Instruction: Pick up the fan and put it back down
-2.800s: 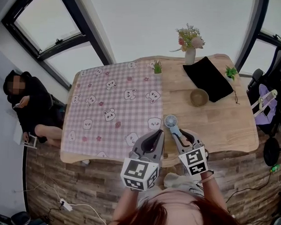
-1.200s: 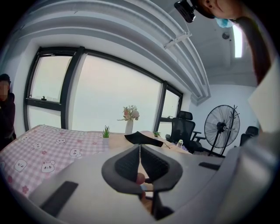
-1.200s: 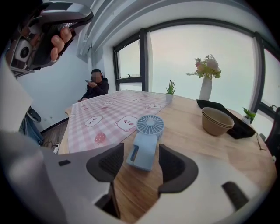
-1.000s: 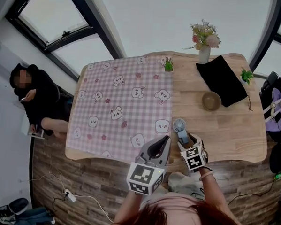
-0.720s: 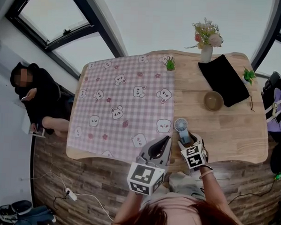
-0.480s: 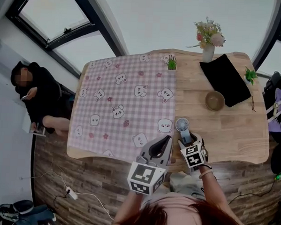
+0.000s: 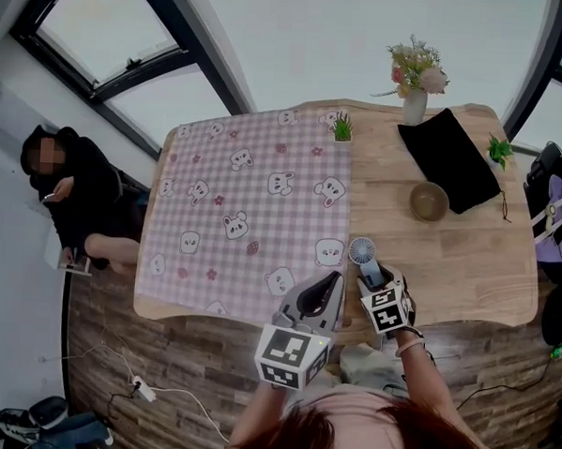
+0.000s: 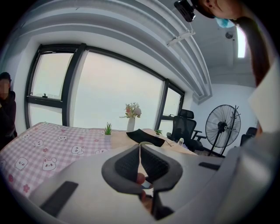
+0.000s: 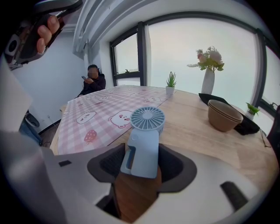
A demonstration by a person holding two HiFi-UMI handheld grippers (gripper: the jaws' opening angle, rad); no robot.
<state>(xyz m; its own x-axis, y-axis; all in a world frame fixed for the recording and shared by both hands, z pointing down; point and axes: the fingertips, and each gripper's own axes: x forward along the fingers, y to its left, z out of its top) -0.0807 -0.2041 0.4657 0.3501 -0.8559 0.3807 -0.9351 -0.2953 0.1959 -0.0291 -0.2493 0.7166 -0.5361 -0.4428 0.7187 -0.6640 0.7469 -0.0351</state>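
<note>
A small light-blue hand fan (image 7: 362, 250) lies flat on the wooden table (image 7: 467, 266) near its front edge, just right of the pink checked cloth (image 7: 245, 198). In the right gripper view the fan (image 9: 146, 131) points its round head away from me. Its handle sits between the pads of my right gripper (image 9: 141, 151). The jaws have just been closing and now meet the handle on both sides. In the head view the right gripper (image 7: 374, 278) rests over the handle. My left gripper (image 7: 333, 280) hovers beside it, shut with nothing in it (image 8: 140, 146).
A brown bowl (image 7: 429, 200), a black cloth (image 7: 451, 160), a vase of flowers (image 7: 414, 104) and two small plants (image 7: 342, 128) (image 7: 497, 150) stand farther back. A person (image 7: 66, 198) sits on the floor at the left. An office chair and a standing fan (image 8: 223, 127) are off to the right.
Since the earliest frame the right gripper has come closer over the fan's handle. Over the last second the fan and both grippers have stayed where they were.
</note>
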